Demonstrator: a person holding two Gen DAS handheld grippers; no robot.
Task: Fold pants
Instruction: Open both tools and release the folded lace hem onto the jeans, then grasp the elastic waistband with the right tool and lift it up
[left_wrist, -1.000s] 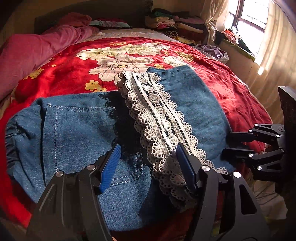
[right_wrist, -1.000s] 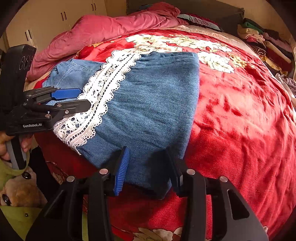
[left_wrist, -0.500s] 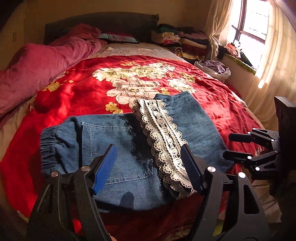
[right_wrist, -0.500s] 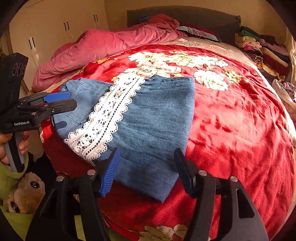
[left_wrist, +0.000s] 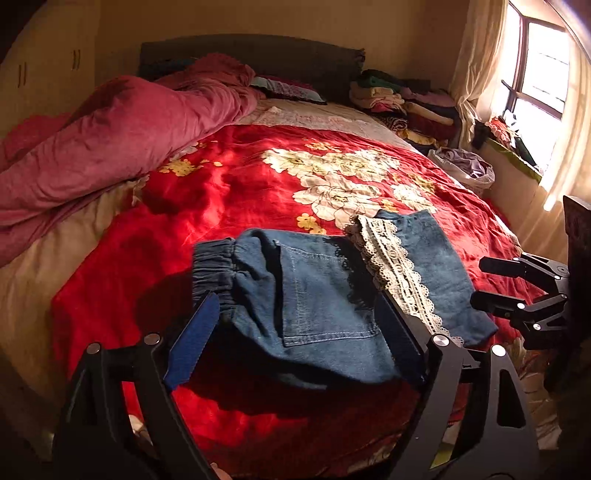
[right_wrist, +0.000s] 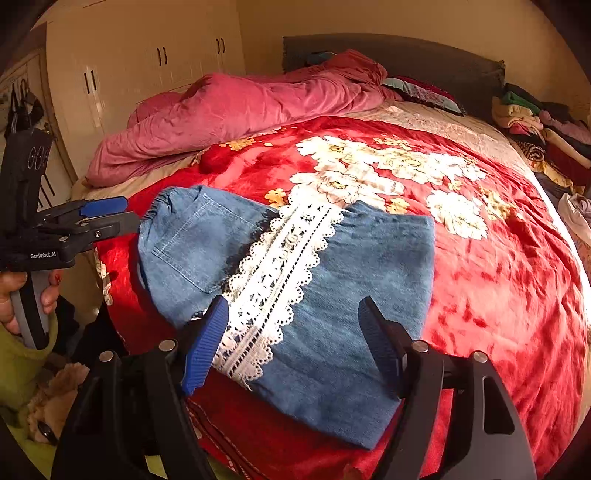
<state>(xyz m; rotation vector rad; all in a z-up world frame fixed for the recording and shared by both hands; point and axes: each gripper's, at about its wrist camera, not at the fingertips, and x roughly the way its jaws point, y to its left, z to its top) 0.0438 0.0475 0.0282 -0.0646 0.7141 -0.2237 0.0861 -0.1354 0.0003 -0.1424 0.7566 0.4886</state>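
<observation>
The blue denim pants (left_wrist: 314, 295) lie folded on the red flowered bedspread (left_wrist: 240, 192) near its front edge. A band of white lace (left_wrist: 395, 266) crosses them, and the elastic waistband (left_wrist: 214, 269) points left. My left gripper (left_wrist: 295, 339) hovers above their near edge, jaws opening, touching no cloth. In the right wrist view the pants (right_wrist: 351, 266) lie flat beyond my right gripper (right_wrist: 291, 343), whose jaws are also opening and hold nothing. The right gripper (left_wrist: 480, 282) shows at the right edge of the left view. The left gripper (right_wrist: 129, 214) shows at the left edge of the right view.
A pink duvet (left_wrist: 110, 147) is bunched along the bed's far left. Folded clothes (left_wrist: 399, 99) are stacked by the dark headboard (left_wrist: 258, 55). A bag of laundry (left_wrist: 465, 166) sits under the window (left_wrist: 539, 70). Wardrobe doors (right_wrist: 147, 74) stand to the left. A hand (right_wrist: 11, 295) grips the left handle.
Both grippers have drawn back and upward from the pants while their jaws spread wider. The pants now look smaller and lie still on the bedspread.
</observation>
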